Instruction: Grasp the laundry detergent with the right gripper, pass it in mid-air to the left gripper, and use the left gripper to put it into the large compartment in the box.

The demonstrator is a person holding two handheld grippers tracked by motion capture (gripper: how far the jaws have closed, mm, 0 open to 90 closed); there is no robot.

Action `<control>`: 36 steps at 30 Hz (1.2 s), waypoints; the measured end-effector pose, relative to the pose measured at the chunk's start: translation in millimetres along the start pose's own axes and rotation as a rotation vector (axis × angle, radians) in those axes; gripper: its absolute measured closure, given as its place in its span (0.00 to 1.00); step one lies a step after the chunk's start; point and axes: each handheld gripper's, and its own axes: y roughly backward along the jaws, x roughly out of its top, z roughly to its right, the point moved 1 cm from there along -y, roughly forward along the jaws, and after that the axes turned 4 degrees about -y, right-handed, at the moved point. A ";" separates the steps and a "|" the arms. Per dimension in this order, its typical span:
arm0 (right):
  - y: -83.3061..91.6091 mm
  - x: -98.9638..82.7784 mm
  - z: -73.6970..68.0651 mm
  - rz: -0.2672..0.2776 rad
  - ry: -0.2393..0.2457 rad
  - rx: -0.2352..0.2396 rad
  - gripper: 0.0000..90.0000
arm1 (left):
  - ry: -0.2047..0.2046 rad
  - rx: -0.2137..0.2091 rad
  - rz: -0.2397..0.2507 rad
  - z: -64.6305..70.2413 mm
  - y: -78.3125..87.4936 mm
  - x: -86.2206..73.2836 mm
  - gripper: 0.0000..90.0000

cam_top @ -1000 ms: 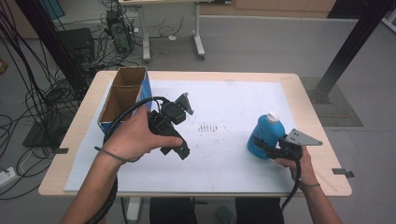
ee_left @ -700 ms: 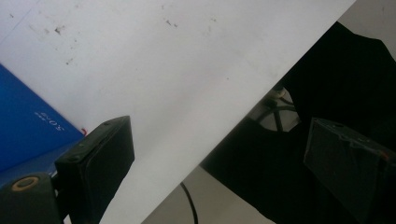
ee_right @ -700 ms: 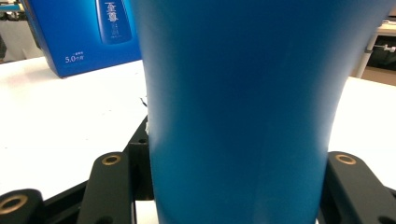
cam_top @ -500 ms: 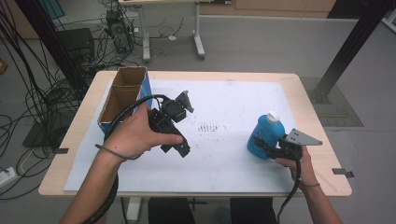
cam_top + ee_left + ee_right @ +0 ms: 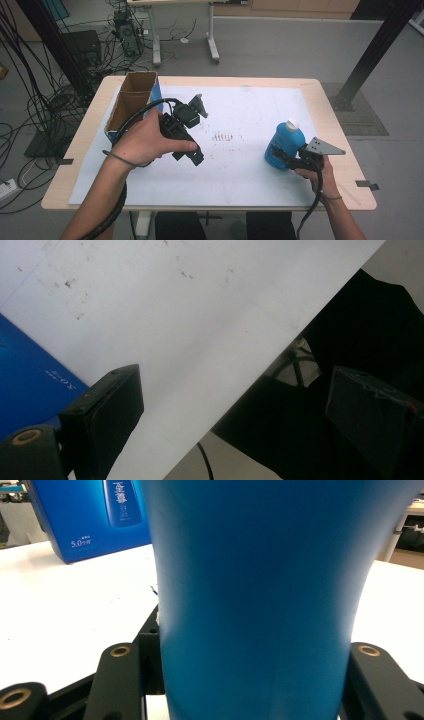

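From the high view, nothing has shifted since a second ago: both hands and the bottle sit where they were. The person's left hand (image 5: 145, 142) holds the left gripper (image 5: 196, 106) raised above the white sheet (image 5: 240, 160), just beside an open cardboard box with a blue side (image 5: 131, 102), the forearm reaching in from the lower left. At the right side of the table (image 5: 330, 105), the right gripper (image 5: 280, 152) clamps a blue bottle with a white cap (image 5: 286, 142), which stands upright on the sheet, well apart from the box.

In the left gripper view, the jaws stand wide apart with nothing between them, tilted over the white sheet (image 5: 200, 315); a blue surface (image 5: 30, 375) shows at the left edge.

In the right gripper view, the blue bottle (image 5: 260, 600) stands between the two black jaws, pressed from both sides. The blue box (image 5: 90, 515) stands farther back on the sheet.
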 end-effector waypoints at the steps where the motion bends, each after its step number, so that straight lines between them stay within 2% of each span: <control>1: -0.2 0.3 0.1 -0.001 -0.001 0.000 0.49 | 0.001 -0.007 0.007 -0.9 0.6 0.2 0.10; 6: -0.3 7.1 1.7 -0.002 -0.018 0.010 0.49 | -0.005 -0.007 0.022 -5.2 4.2 0.8 0.10; 7: 0.4 12.2 1.7 -0.001 -0.019 0.021 0.49 | -0.010 -0.022 0.046 -7.5 6.1 0.6 0.10; 10: 1.2 19.4 0.7 0.000 -0.012 0.034 0.49 | -0.024 -0.024 0.065 -8.9 8.0 0.6 0.10; 11: 1.8 26.1 0.1 -0.007 -0.009 0.053 0.50 | -0.025 -0.025 0.070 -9.5 8.6 0.5 0.10; 14: 2.4 33.1 -0.3 -0.009 -0.008 0.069 0.50 | -0.030 -0.022 0.081 -12.1 10.3 1.1 0.10; 18: 4.1 48.8 -1.4 -0.031 -0.022 0.117 0.50 | -0.055 -0.017 0.086 -13.7 13.4 3.0 0.10; 19: 4.1 48.8 -1.4 -0.031 -0.022 0.117 0.50 | -0.059 -0.020 0.092 -13.7 14.3 3.7 0.10; 22: 4.0 58.6 -3.3 -0.048 -0.028 0.161 0.50 | -0.084 -0.024 0.096 -14.2 17.1 6.3 0.10; 23: 3.1 64.7 -5.3 -0.066 -0.032 0.199 0.50 | -0.108 -0.031 0.095 -13.2 18.7 8.3 0.10; 24: 3.1 64.7 -5.3 -0.066 -0.032 0.199 0.50 | -0.108 -0.031 0.095 -13.2 18.7 8.3 0.10; 26: 1.3 70.3 -7.7 -0.083 -0.034 0.236 0.50 | -0.136 -0.043 0.109 -12.1 21.2 11.1 0.10; 27: -0.8 74.8 -9.9 -0.097 -0.029 0.280 0.50 | -0.164 -0.045 0.118 -11.6 23.5 13.4 0.10; 28: -0.8 74.8 -9.9 -0.097 -0.029 0.280 0.50 | -0.164 -0.045 0.118 -11.6 23.5 13.4 0.10; 29: -2.1 77.1 -11.1 -0.101 -0.033 0.310 0.50 | -0.170 -0.050 0.119 -11.6 24.1 14.3 0.10; 31: -4.2 80.2 -13.3 -0.107 -0.032 0.341 0.50 | -0.183 -0.059 0.122 -12.0 25.0 15.9 0.10; 32: -6.6 83.6 -16.2 -0.110 -0.023 0.377 0.50 | -0.186 -0.062 0.122 -12.2 25.2 16.4 0.10; 33: -6.6 83.6 -16.2 -0.110 -0.023 0.377 0.50 | -0.191 -0.068 0.123 -12.4 25.3 17.0 0.10; 34: -8.0 85.3 -17.9 -0.111 -0.019 0.393 0.50 | -0.196 -0.085 0.126 -13.2 25.5 17.8 0.10; 36: -10.7 88.6 -21.3 -0.109 -0.011 0.428 0.50 | -0.213 -0.087 0.124 -13.9 25.8 19.5 0.10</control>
